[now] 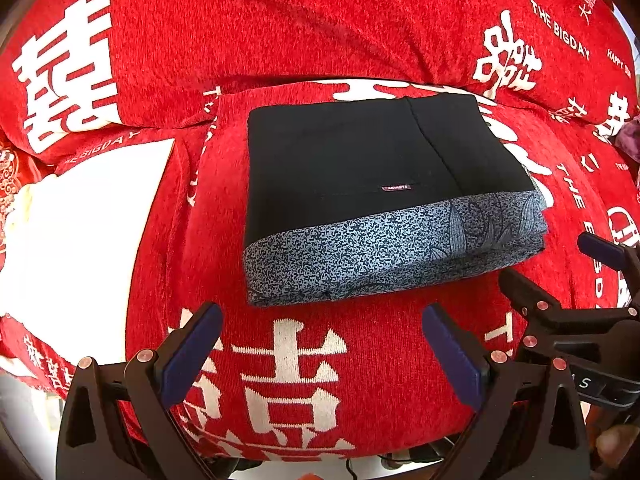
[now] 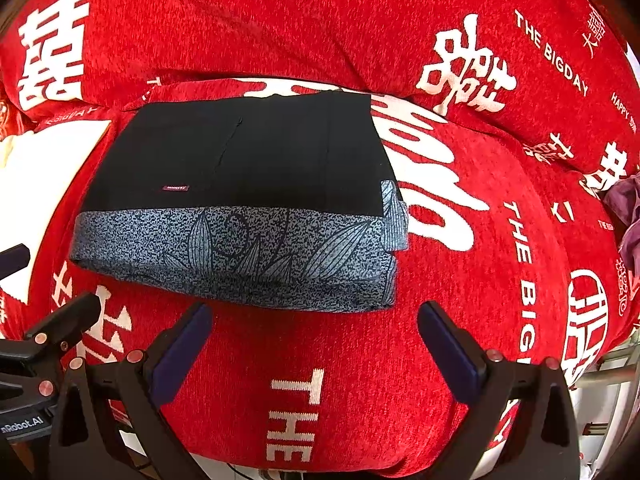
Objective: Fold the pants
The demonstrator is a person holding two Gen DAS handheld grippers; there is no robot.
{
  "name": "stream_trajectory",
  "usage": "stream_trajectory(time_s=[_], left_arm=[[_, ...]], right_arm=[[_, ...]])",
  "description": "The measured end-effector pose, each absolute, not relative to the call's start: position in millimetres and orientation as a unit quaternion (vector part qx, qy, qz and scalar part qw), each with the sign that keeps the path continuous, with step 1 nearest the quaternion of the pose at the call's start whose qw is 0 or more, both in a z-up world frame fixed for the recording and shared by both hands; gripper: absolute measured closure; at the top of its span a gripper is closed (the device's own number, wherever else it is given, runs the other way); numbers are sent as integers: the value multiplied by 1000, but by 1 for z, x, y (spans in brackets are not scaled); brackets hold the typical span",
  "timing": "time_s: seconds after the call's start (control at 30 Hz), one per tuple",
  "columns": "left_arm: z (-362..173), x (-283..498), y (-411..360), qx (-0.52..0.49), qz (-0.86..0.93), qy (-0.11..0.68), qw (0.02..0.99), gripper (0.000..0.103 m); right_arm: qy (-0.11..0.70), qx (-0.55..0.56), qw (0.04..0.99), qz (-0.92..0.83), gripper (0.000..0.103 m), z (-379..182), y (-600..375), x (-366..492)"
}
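One pair of pants [image 1: 360, 168] lies folded into a compact rectangle on a red cover [image 1: 320, 380] printed with white characters and the words "THE BIGDAY". The pants are black on top, with one small label [image 1: 396, 188] sewn on, and one grey speckled band [image 1: 380, 256] with a leaf drawing runs along the near edge. Two claws are in view. The left claw [image 1: 322, 354] is wide open and holds nothing; its two blue-padded fingers [image 1: 192, 356] stand just in front of the near edge of the pants, apart from the cloth. The right claw [image 2: 314, 350] is also wide open and empty, and it too sits just before the grey band. At the far right edge one piece of purple cloth [image 2: 626, 216] lies on the cover, well apart from the pants.
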State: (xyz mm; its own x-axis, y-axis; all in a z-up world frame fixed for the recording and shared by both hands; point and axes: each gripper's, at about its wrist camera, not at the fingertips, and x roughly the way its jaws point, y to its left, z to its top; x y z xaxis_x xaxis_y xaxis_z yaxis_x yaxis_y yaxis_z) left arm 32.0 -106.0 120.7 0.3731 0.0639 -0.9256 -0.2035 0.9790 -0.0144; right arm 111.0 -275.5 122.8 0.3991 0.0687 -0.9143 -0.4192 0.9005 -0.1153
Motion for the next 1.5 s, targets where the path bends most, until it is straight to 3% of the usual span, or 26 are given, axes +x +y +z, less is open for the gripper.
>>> stream_trajectory(time_s=[1.5], left_arm=[[115,31,-107,-64,73,560,823,3]], right_arm=[[537,-168,814,149,0,114,-275,110]])
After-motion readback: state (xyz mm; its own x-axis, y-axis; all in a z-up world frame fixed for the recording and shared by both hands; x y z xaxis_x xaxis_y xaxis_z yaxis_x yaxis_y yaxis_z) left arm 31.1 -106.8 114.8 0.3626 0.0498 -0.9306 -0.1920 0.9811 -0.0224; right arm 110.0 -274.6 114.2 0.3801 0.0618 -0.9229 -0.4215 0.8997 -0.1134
